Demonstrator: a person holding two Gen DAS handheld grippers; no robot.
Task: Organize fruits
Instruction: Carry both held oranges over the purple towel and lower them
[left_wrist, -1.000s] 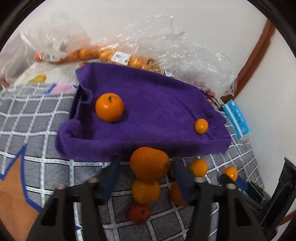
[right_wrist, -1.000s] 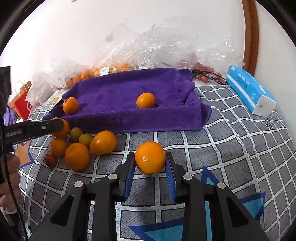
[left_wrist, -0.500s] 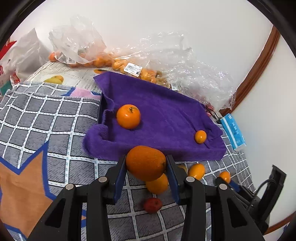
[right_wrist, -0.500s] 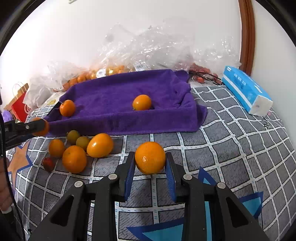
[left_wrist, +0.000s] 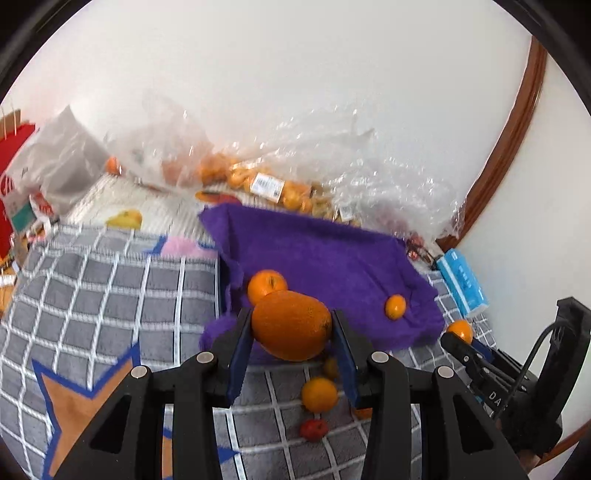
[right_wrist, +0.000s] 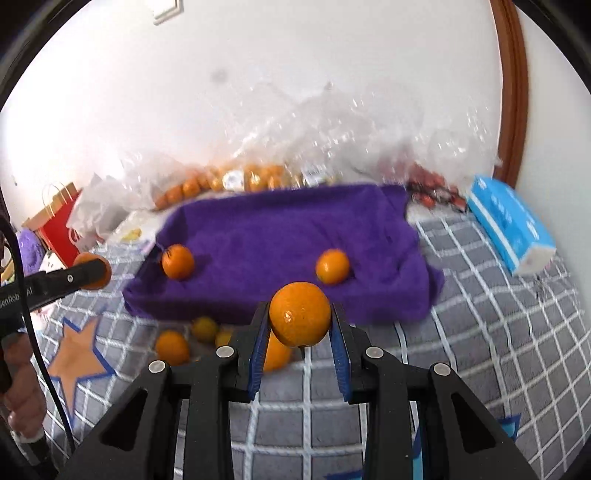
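Grey checked bedding lies below; left gripper pinches a large orange; right gripper pinches a round orange; purple towel ahead of both fingertips.

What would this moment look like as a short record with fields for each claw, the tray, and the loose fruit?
left claw: shut on a large oval orange fruit, held above the checked grey blanket
right claw: shut on a round orange mandarin
tray: purple towel-lined tray holding two small orange fruits
loose fruit: several orange fruits and one small red fruit on the blanket in front of the tray
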